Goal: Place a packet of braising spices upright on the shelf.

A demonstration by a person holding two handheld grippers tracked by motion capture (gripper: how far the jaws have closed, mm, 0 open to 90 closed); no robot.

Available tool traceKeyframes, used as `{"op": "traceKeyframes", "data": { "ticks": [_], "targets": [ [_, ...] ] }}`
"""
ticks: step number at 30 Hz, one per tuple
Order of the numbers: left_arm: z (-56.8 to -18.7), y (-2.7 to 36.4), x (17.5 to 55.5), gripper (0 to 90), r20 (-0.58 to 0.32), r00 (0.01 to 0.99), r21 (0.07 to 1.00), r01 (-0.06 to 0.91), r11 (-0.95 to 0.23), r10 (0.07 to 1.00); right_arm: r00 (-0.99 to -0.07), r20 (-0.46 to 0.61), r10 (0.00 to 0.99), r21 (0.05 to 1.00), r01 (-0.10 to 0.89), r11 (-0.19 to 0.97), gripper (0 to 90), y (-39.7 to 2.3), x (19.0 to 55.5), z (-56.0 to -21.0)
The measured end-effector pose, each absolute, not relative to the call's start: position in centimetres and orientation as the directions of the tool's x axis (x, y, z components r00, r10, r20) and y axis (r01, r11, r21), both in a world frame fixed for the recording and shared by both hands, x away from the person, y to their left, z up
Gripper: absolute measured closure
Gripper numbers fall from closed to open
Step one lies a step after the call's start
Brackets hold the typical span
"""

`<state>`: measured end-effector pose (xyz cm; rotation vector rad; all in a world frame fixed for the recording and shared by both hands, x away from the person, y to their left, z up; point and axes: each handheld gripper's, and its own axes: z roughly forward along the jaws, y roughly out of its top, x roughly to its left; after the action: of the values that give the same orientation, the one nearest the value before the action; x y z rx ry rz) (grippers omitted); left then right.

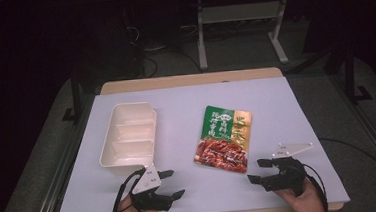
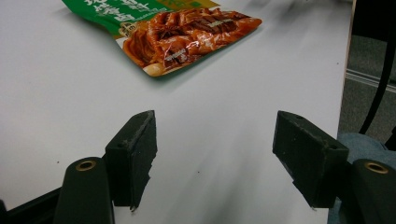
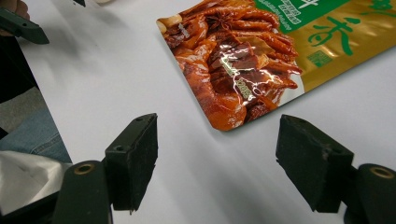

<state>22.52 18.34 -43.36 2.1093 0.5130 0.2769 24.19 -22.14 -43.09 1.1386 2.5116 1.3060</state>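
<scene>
My left gripper (image 1: 171, 183) and right gripper (image 1: 256, 171) rest near the front edge of a pale lavender sheet (image 1: 185, 101) over a wooden table (image 1: 189, 80) — jaws apart, holding nothing. The food pouch (image 1: 224, 138) lies flat between them, beside a white compartment tray (image 1: 128, 135). Behind, the room is dark — white desk legs (image 1: 201, 35) on grey floor.

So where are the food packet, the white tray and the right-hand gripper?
food packet (image 1: 224, 140), high view, middle of its printed front.
white tray (image 1: 108, 132), high view, its left rim.
right gripper (image 1: 259, 171), high view, midway between its fingertips.
</scene>
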Motion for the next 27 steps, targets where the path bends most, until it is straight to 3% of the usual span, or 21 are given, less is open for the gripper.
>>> {"op": "traceKeyframes", "data": {
  "ticks": [10, 27],
  "targets": [
    [-42.9, 18.1, 22.9, 33.7, -0.011, 0.886, 0.841, 0.259, -0.475, 0.463, -0.716, 0.244, 0.655, 0.742, 0.572, 0.349, 28.5, -22.4, 24.2, -43.0],
    [-41.8, 14.2, 26.6, 60.4, 0.016, 0.881, 0.819, 0.260, -0.511, 0.474, -0.699, 0.243, 0.672, 0.759, 0.568, 0.317, 28.2, -23.5, 24.6, -42.7]
  ]
}}
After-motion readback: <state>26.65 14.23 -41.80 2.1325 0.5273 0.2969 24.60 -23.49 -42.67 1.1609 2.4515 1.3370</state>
